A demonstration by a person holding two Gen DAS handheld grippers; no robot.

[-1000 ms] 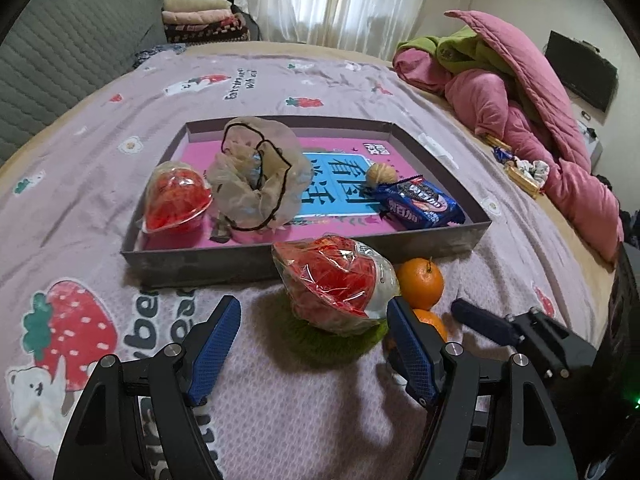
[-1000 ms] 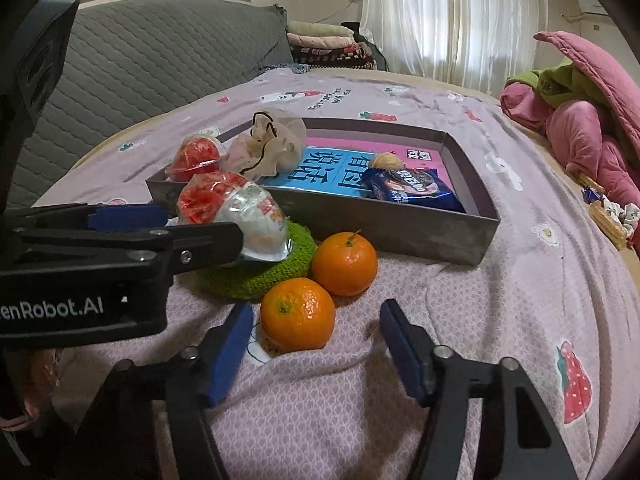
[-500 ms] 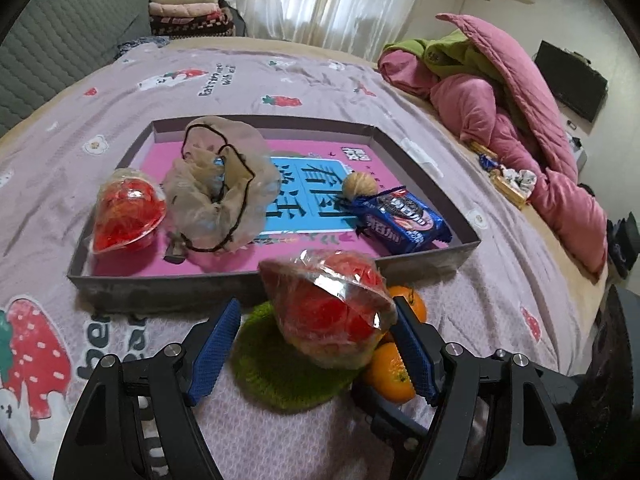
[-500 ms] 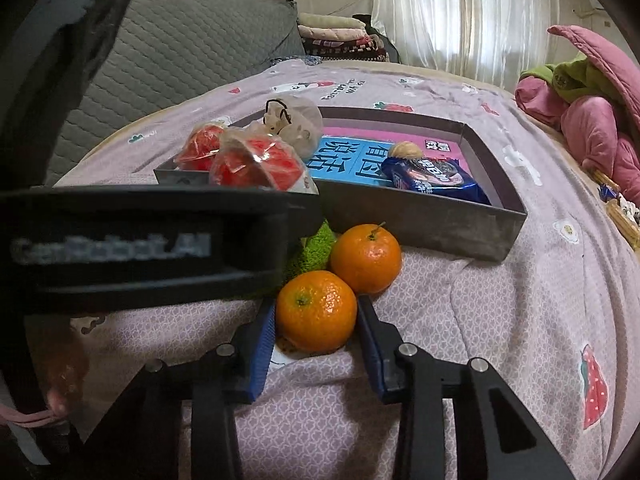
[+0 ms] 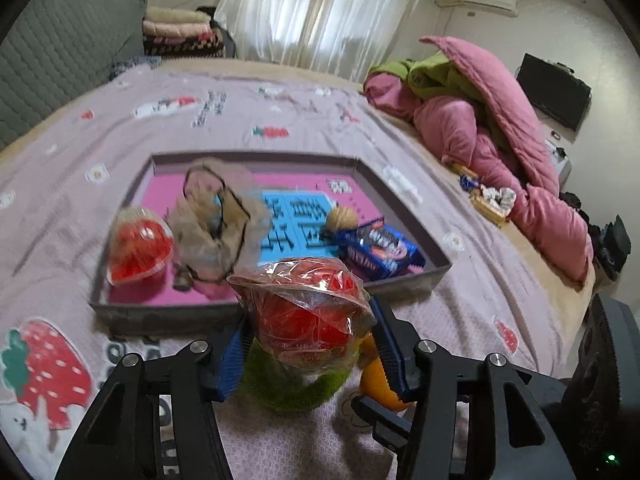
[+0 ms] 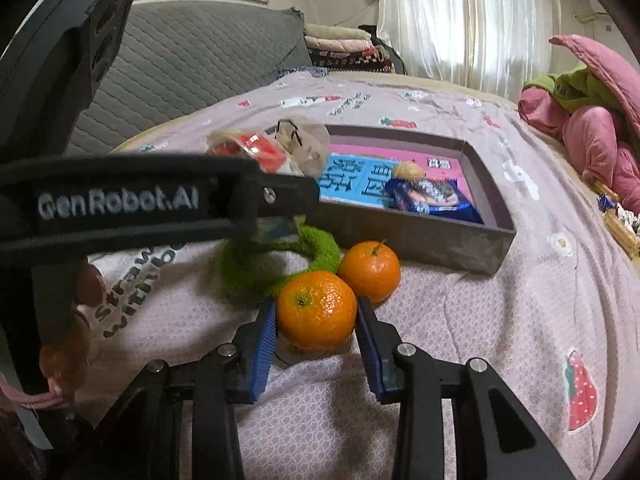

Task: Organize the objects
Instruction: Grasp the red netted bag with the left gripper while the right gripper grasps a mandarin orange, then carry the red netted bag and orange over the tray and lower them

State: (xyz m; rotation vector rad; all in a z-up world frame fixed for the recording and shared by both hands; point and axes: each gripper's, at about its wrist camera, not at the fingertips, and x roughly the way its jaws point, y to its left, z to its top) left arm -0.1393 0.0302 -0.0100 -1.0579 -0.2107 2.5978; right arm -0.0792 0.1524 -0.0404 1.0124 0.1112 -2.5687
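On the bed (image 6: pixel 500 320), the left hand-held gripper (image 5: pixel 308 344) is closing around a cellophane-wrapped red treat (image 5: pixel 304 312) above a green knitted coaster (image 5: pixel 288 388). The right hand-held gripper (image 6: pixel 316 332) clamps the nearer mandarin (image 6: pixel 316 306), just before the grey tray (image 6: pixel 440 240).

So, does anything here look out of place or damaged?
Nothing looks damaged or spilled. Two oranges, one in the right gripper and one behind it, and a green knitted mat lie on the bed outside the tray, where the other snacks sit.
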